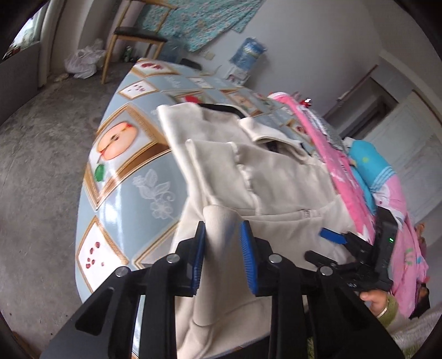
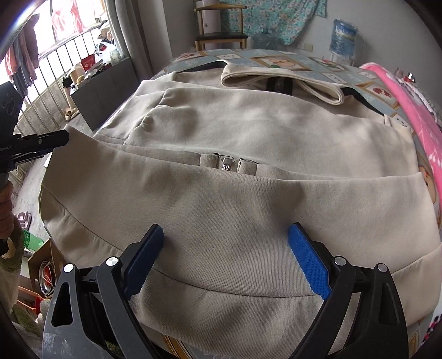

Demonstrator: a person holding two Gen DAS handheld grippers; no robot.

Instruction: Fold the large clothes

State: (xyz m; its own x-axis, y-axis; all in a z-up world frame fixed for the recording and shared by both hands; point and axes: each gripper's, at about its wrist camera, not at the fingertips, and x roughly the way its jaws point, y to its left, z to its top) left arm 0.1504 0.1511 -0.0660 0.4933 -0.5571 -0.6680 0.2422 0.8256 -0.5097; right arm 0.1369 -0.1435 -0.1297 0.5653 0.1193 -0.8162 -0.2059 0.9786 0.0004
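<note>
— While your left gripper [image 1: 222,230] sits at the near left edge of the cream jacket [image 2: 248,132], where does the cloth run?

— Right up between its blue pads [image 1: 247,248]. A ribbed fold of the hem stands in the gap, and the jaws are narrow around it; whether the pads truly press it, I cannot tell (that view is blurred).

— And the garment itself?

— It lies spread across the counter [image 1: 129,176], which has a glossy blue cover with framed fruit pictures. Collar [image 2: 279,80] at the far end, zipper pull [image 2: 226,165] near the middle, and the hem band turned up over the lower front, nearest you. One sleeve is folded across the chest on the left side.

— What about your right gripper [image 2: 225,234]?

— You hold it over the hem band, pointing down at it, jaws wide. Fabric shows between the two blue pads, but neither one pinches it.

— Anything beside the jacket?

— A pink patterned blanket [image 1: 359,198] lies along the right edge of the counter, just beside the jacket. A wooden chair [image 2: 219,36] stands beyond the far end, under a teal floral cloth [image 1: 199,19] hanging on the wall.

— Can each tool see the other?

— Yes. From the left wrist, your right hand [image 1: 375,299] shows low on the right, gripping its handle.
</note>
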